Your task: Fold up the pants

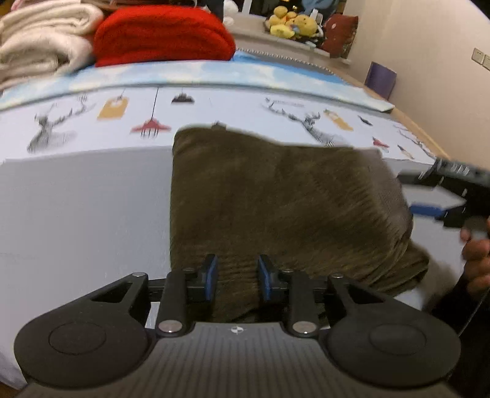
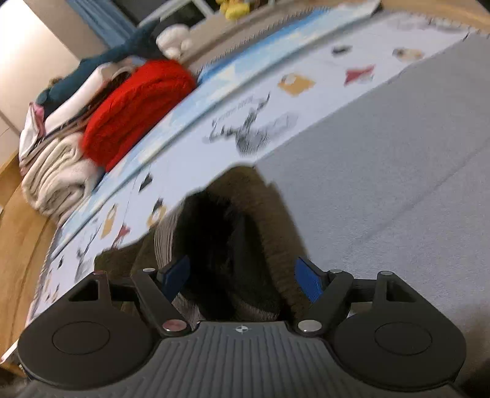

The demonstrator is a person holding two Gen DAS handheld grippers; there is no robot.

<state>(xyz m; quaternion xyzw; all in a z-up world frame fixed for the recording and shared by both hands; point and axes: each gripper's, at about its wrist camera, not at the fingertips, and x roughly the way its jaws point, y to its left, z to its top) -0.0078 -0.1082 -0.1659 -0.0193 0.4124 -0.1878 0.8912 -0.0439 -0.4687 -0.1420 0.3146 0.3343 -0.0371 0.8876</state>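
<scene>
The brown corduroy pants [image 1: 275, 202] lie folded in a thick rectangle on the grey bed sheet [image 1: 76, 214]. My left gripper [image 1: 238, 277] is open, its blue pads either side of the near edge of the pants. My right gripper [image 2: 242, 277] is open wide at the pants' right end, where the dark opening of the fabric [image 2: 220, 245] faces the camera between its fingers. In the left wrist view the right gripper [image 1: 441, 196] shows at the right edge of the pants, held by a hand [image 1: 477, 260].
A red folded blanket [image 1: 162, 35] and cream blankets [image 1: 39, 39] are stacked at the far left of the bed. A patterned sheet with deer prints [image 1: 312, 122] lies beyond the pants. Plush toys [image 1: 291, 23] sit on a ledge behind. A wall is at the right.
</scene>
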